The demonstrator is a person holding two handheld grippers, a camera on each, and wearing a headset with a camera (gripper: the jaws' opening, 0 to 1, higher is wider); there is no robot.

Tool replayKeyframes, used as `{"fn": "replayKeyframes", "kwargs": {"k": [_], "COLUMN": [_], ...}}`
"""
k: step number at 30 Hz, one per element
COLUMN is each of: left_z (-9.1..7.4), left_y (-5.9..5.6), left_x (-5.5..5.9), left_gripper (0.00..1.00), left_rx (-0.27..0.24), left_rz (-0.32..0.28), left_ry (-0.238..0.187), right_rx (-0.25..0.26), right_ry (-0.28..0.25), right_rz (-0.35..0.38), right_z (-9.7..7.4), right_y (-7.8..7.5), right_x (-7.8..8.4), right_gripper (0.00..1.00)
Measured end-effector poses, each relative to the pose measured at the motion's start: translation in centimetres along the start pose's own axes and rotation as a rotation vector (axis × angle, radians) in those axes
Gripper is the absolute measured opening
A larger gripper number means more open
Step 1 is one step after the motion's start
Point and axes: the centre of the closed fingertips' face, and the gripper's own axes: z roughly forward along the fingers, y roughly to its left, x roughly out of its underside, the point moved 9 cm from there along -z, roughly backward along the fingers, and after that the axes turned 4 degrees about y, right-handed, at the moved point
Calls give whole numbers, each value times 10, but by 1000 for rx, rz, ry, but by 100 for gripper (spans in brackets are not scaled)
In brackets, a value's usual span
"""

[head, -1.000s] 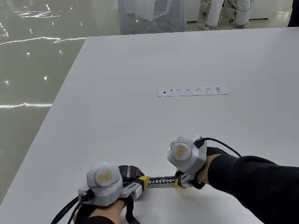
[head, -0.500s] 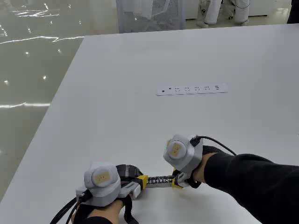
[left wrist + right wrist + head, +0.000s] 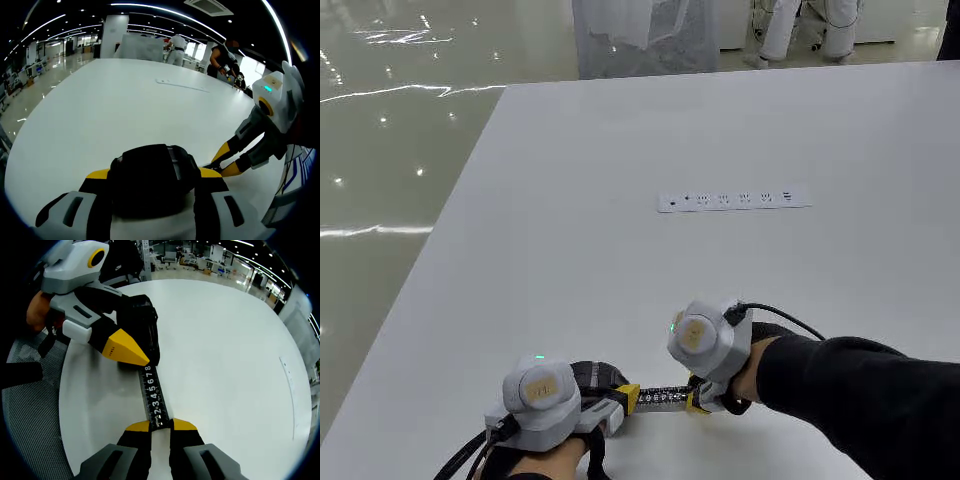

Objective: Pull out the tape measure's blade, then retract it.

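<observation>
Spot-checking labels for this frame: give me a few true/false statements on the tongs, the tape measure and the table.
1. The left tongs grip the black tape measure by its body. True.
2. The right tongs hang open, clear of the blade. False: they are shut on the blade's tip.
3. The blade is fully wound in. False: a short stretch is out between the two tongs, with numbers up to 8 showing.
4. A power strip lies on the table beyond both tongs, touching neither. True.
</observation>
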Motion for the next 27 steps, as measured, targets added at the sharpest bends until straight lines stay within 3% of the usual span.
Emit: {"fn": "replayKeyframes", "kwargs": {"k": [8,27], "left_z": [0,0], "left_y": [0,2], "left_x": [0,-1], "left_gripper": [61,61], "left_rx": [-2,13], "left_rz": [-1,-7], "left_ry": [-5,-2], "right_rx": [8,1], "right_ry": [-47,-67], "right_rz": [12,-18], "right_z": [2,6], "right_y": [3,5], "right_x": [0,-12], "right_gripper": [8,8]}}
